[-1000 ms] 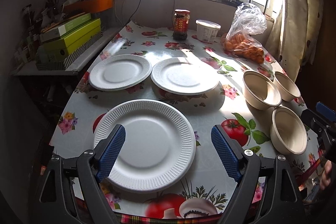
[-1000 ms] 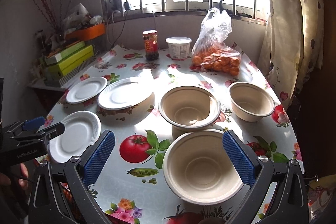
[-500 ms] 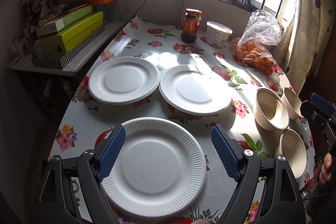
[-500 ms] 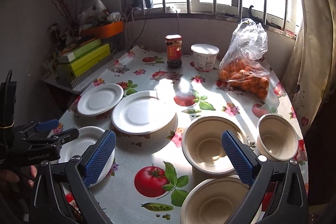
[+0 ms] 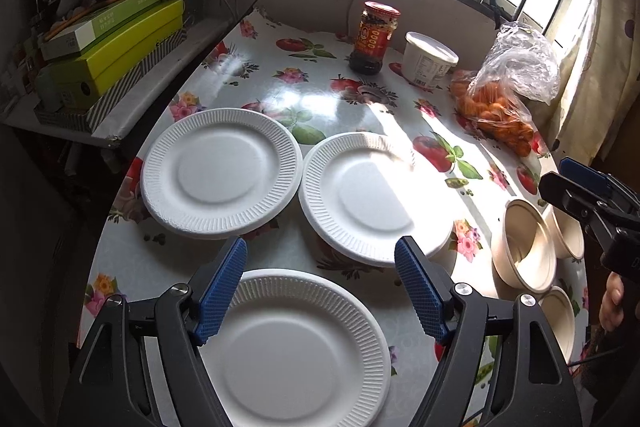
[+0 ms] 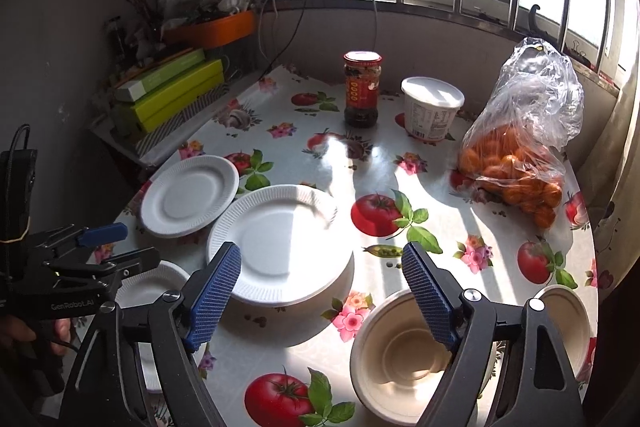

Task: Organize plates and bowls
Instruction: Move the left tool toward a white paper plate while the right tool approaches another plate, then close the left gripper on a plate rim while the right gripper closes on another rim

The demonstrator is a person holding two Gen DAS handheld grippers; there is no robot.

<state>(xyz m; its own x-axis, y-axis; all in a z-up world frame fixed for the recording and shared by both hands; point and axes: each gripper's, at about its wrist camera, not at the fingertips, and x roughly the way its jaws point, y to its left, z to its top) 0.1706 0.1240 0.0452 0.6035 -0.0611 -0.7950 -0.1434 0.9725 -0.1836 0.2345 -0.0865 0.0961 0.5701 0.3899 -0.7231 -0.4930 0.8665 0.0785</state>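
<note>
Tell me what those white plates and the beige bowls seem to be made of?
The white plates look like pressed paper: matte, with thin crimped ridges round the rim. The beige bowls look like moulded fibre or pulp, perhaps bagasse: dull, unglazed, thin rolled lip. Neither shines like ceramic, though a light coating cannot be ruled out.

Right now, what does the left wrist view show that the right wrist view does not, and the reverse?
Only the left wrist view shows the nearest white paper plate whole, under the open left gripper, and all three beige paper bowls.

Only the right wrist view shows the inside of the beige bowl below the open right gripper; its jaws have just been closing, with nothing between them.

Both show the two farther white plates, the red-lidded sauce jar, the white lidded tub and the clear bag of oranges.
</note>
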